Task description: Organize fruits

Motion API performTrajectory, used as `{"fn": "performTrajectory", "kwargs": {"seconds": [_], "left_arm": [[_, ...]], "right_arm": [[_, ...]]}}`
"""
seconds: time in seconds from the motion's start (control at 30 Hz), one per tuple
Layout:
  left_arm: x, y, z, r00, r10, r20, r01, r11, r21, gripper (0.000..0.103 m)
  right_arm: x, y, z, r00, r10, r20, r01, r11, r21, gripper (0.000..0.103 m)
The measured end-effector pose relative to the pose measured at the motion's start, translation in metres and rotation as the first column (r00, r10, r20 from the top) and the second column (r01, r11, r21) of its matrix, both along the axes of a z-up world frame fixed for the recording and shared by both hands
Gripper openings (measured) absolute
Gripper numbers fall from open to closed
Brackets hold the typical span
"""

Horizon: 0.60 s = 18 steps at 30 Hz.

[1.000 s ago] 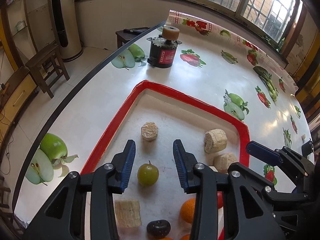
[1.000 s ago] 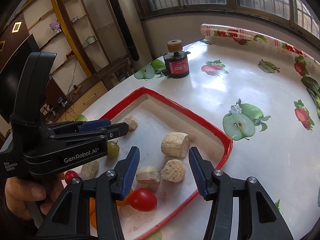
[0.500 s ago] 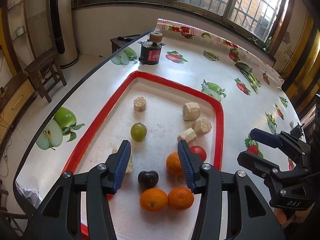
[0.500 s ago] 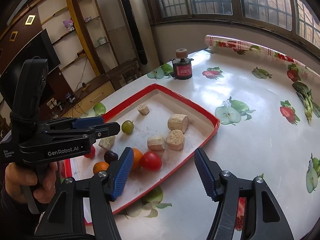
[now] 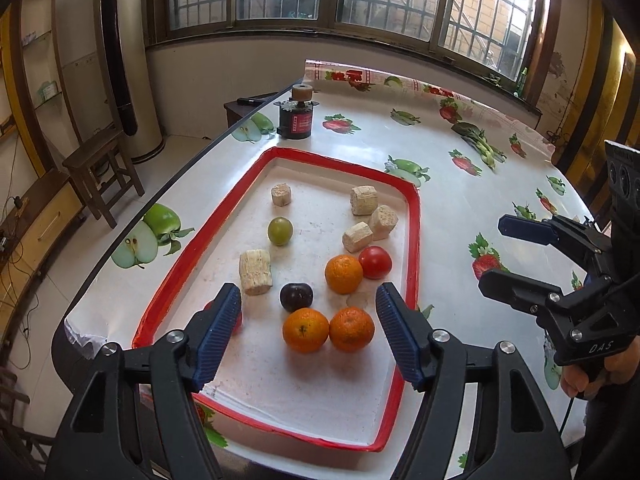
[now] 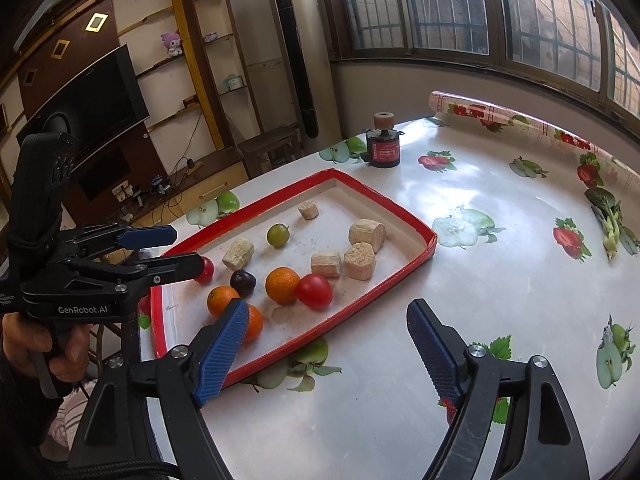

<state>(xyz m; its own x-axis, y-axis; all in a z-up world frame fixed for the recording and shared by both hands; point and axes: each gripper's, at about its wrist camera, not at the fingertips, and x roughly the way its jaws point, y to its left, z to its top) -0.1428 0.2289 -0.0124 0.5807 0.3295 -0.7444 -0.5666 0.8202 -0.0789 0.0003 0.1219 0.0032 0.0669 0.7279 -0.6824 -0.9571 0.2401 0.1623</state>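
Observation:
A red-rimmed white tray [image 5: 415,240] [image 6: 400,208] holds three oranges [image 5: 306,330] [image 6: 282,285], a red tomato [image 5: 375,263] [image 6: 314,291], a dark plum [image 5: 296,297] [image 6: 243,283], a green fruit [image 5: 280,231] [image 6: 278,235], a small red fruit [image 6: 205,270] and several beige cork-like chunks [image 5: 364,200] [image 6: 366,232]. My left gripper [image 5: 308,336] [image 6: 160,252] is open and empty above the tray's near end. My right gripper [image 6: 332,356] [image 5: 508,256] is open and empty, right of the tray.
A black jar with a cork lid [image 5: 295,120] [image 6: 383,148] stands beyond the tray. The table [image 5: 460,200] has a glossy fruit-print cover, rolled at the far edge. A wooden stool [image 5: 100,168] and a tall air conditioner [image 6: 298,60] stand off the table's left side.
Both grippers have pulled back and up from the tray, so the whole tray and all its fruit now show. Both have opened wider. The fruit has not moved.

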Motion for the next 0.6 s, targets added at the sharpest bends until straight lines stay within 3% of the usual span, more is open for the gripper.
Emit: {"fn": "performTrajectory", "kwargs": {"seconds": [0.2,0.37,0.53,0.6], "left_arm": [[-0.017,-0.013,-0.003,1.000,0.004,0.001,-0.004,0.999,0.044,0.077],[-0.030,-0.025,-0.006,1.000,0.005,0.000,-0.005,0.998,0.062,0.077],[-0.042,-0.039,-0.001,1.000,0.005,0.023,-0.007,0.995,0.097,0.077],[-0.047,-0.043,0.003,0.999,0.006,0.035,-0.010,0.994,0.107,0.081]], "right_arm": [[-0.009,-0.008,0.005,0.998,0.042,0.049,-0.043,0.999,0.020,0.097],[-0.021,-0.016,0.007,0.991,0.128,0.048,-0.129,0.991,0.020,0.098],[-0.041,-0.033,0.013,0.977,0.189,0.104,-0.194,0.980,0.040,0.098],[-0.046,-0.039,0.016,0.973,0.204,0.112,-0.211,0.976,0.049,0.098]]}}
